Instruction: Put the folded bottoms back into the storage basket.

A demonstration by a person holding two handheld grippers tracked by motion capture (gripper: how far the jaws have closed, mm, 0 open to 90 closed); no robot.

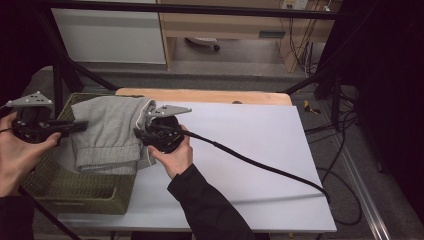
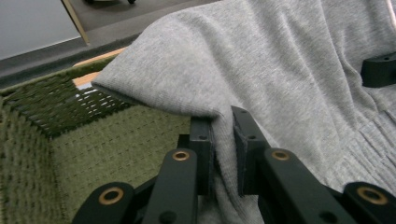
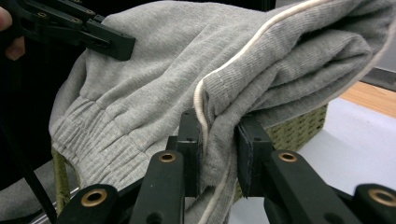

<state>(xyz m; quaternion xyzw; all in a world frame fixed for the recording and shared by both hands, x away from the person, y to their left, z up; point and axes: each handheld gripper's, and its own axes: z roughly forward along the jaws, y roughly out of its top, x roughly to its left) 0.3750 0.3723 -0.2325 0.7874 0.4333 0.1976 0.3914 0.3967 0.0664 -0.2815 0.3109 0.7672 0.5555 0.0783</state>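
I hold a folded grey sweat garment (image 1: 107, 135) between my two tongs, stretched over the open top of the green woven basket (image 1: 75, 192) that sits at the left end of the white worktop (image 1: 260, 150). My left tongs (image 1: 80, 126) come in from the left and pinch the garment's left edge; in the left gripper view the jaws of my left tongs (image 2: 223, 154) stand close together with a fold of the grey cloth (image 2: 280, 70) pressed between the pads, and the basket's woven wall (image 2: 93, 149) lies just below and to the left of them. My right tongs (image 1: 141, 132) grip the opposite edge, at the garment's right side, just above the basket's right rim. In the right gripper view my right tongs (image 3: 219, 149) clamp a thick bunch of the grey fabric (image 3: 154, 93), with a pale cord (image 3: 201, 100) running down the fold right at the left jaw. The ribbed cuff (image 3: 102, 140) hangs at the lower left of that view, and the other tongs (image 3: 109, 44) bite the far edge at the upper left. The basket's side (image 3: 299, 126) peeks out under the cloth at the right, with the worktop (image 3: 355, 140) beyond it. The garment sags slightly in the middle, and I cannot tell whether it touches the basket's rim. A black cable (image 1: 260, 165) trails from my right tongs across the worktop to its right edge.
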